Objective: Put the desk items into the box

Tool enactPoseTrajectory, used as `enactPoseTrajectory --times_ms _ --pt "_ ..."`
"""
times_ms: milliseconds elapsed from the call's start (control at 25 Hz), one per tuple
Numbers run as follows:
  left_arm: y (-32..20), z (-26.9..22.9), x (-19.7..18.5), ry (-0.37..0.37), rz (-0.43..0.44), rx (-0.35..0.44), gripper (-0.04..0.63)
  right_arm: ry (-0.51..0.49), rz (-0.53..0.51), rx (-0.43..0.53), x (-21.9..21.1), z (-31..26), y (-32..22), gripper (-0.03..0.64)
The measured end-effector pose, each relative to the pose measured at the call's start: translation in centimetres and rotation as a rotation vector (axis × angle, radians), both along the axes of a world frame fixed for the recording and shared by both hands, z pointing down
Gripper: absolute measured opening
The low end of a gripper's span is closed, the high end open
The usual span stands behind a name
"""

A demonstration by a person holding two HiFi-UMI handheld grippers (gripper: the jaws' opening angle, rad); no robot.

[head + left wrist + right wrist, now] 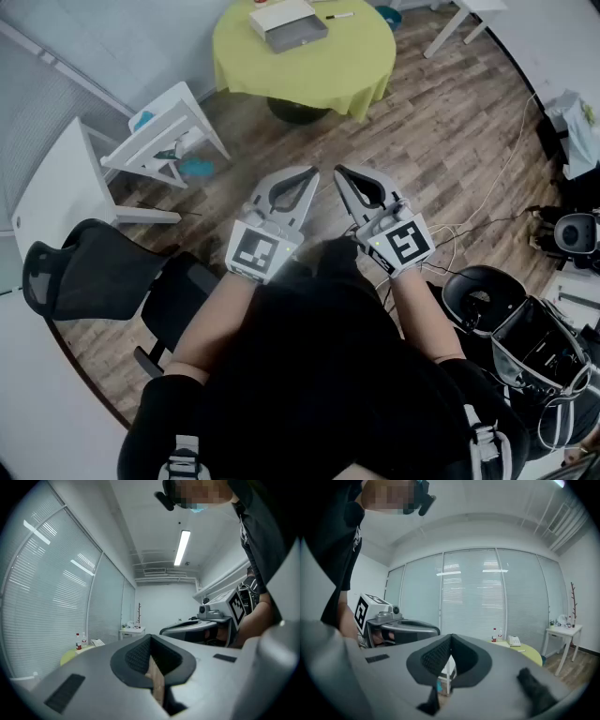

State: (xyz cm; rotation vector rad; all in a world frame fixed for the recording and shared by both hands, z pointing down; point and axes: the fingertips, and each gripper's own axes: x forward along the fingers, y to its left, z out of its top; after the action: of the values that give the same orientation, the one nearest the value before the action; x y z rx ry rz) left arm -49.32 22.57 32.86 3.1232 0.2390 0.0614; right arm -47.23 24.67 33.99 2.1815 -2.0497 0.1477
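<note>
Wood floor [450, 122]; round green-clothed table [356, 56]; blind-covered windows [473, 597]; ceiling strip light [182, 548].

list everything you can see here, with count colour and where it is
round table with yellow-green cloth: one, top centre
shallow open grey and white box: one, on that table
slim pen: one, dark and pale, on the table right of the box
white chair: one, left, on the brown wooden floor
black mesh office chair: one, lower left
black open bag: one, lower right
thin cables: several, pale, floor at right
left hand-held gripper: one, grey, jaws together, empty
right hand-held gripper: one, grey, jaws together, empty
</note>
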Motion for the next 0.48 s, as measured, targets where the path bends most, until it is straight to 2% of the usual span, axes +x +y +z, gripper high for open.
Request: enactPoseTrajectory --times_ms 280,480 --pt "-0.2 0.4 -0.2 -0.013 0.001 -0.013 0.006 -0.01 0.013 -0.005 -0.3 0.3 -0.1 0.017" --pt "-0.2 0.8 1.3 -0.025 -0.001 -0.025 0.006 -0.03 0.019 -0.009 1.2 0.6 0.2 0.017"
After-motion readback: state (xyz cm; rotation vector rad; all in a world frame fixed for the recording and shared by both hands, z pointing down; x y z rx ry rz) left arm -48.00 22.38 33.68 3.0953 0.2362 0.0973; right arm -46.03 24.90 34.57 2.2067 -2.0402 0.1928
